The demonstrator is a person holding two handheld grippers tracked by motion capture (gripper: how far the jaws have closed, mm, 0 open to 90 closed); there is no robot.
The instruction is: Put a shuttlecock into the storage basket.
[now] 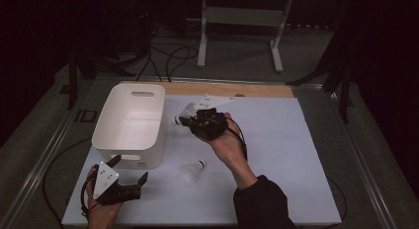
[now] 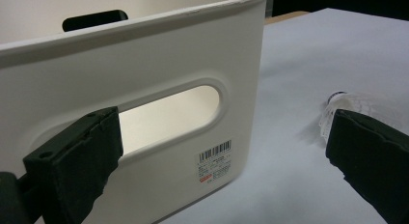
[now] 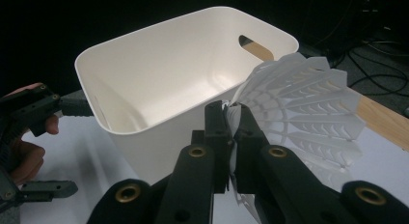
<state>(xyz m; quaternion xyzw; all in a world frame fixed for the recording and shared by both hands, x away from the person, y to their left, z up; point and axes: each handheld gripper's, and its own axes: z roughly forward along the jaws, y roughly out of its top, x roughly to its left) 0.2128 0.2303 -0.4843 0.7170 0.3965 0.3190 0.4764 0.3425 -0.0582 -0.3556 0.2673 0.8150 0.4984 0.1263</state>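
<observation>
High view: the right tool [image 1: 190, 121] holds a shuttlecock [image 1: 179, 120] just beside the white bin [image 1: 129, 124]; a second shuttlecock [image 1: 193, 171] lies on the surface [image 1: 276, 155].

Left gripper view: jaws wide apart, empty.

Right gripper view: jaws pinch the feathers; the bin looks empty, so both drops likely remain.

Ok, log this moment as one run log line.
right gripper: shut on held shuttlecock | left gripper: open, beside white bin | second shuttlecock: on table

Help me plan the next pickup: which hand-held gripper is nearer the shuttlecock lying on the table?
Right. The right hand-held gripper is just beyond the shuttlecock; the left hand-held gripper is farther off, beside the bin.
</observation>
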